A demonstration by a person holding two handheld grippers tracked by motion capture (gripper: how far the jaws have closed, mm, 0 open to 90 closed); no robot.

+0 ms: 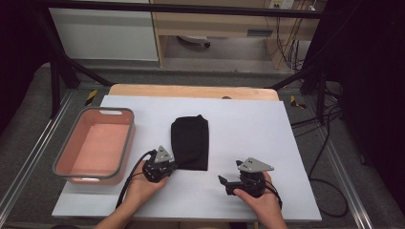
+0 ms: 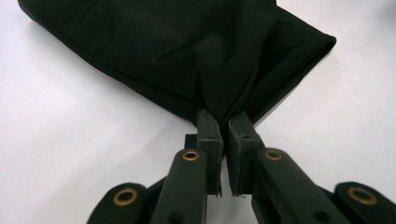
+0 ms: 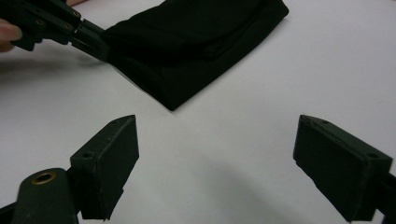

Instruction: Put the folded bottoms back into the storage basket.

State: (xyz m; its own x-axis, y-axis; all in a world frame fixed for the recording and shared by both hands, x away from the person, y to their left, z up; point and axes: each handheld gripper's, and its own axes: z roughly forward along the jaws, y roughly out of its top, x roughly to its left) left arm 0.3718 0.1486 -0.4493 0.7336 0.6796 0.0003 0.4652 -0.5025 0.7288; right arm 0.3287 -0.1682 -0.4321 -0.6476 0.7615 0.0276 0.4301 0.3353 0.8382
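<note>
Tool in my left hand (image 1: 168, 167) is clamping the near-left corner of the folded black cloth (image 1: 190, 141) lying mid-table beside the pink bin (image 1: 125, 151). Close up, its pads (image 2: 208, 130) are pinching fabric (image 2: 177, 51). Right tool (image 3: 215, 163) is gaping, empty, facing the free corner (image 3: 173, 103); I judge it needs gripping next.

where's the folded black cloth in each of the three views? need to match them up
High view: the folded black cloth lies mid-table on the white sheet, right of the pink bin.
Left gripper view: it spans the top, its edge pinched in the left tongs.
Right gripper view: upper centre, beyond the open right tongs.
Shared landmark: the left tongs clamped on the cloth's near left corner, seen in the high view and the right gripper view.
</note>
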